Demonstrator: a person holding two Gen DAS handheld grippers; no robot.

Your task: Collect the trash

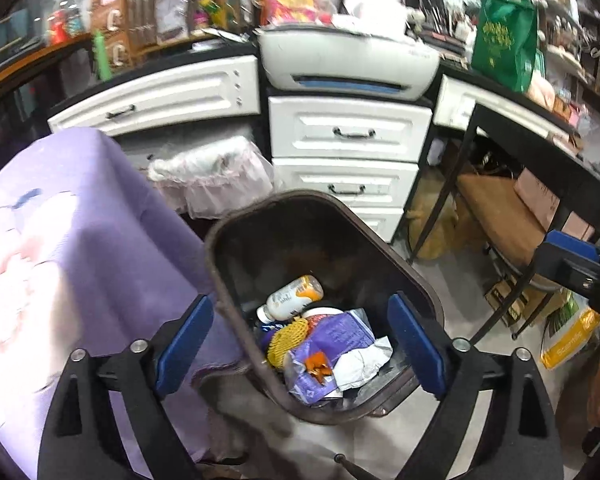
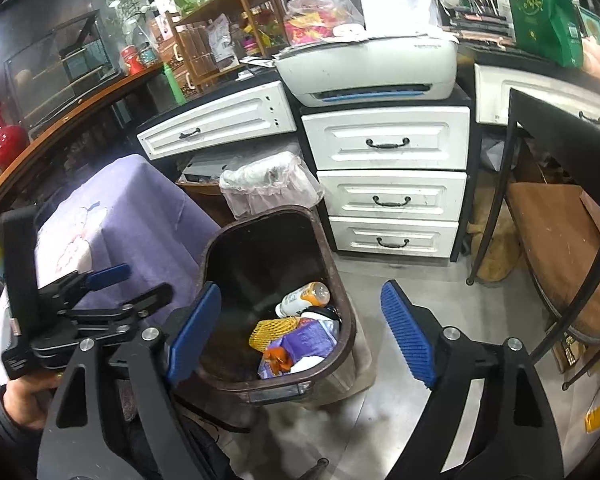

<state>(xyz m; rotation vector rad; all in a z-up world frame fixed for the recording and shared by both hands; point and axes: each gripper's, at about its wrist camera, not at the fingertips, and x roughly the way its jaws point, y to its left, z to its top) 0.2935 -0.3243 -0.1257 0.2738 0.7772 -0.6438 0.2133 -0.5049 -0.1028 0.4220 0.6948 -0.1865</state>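
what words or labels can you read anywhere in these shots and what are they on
"Sc...": start of a word on the yellow bag on the floor; the rest is blurred.
Green tote bag: yellow characters, too blurred to read.
Bottle in the trash bin: label print too small.
Purple wrapper: print unreadable.
Printer: small marking, unreadable.

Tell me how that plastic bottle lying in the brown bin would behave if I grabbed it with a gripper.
The plastic bottle looks light, probably near empty. It lies on its side on loose wrappers, so a nudge would likely roll or sink it. Its smooth round body may slip between flat pads. Both the left gripper and right gripper are open above the brown bin.
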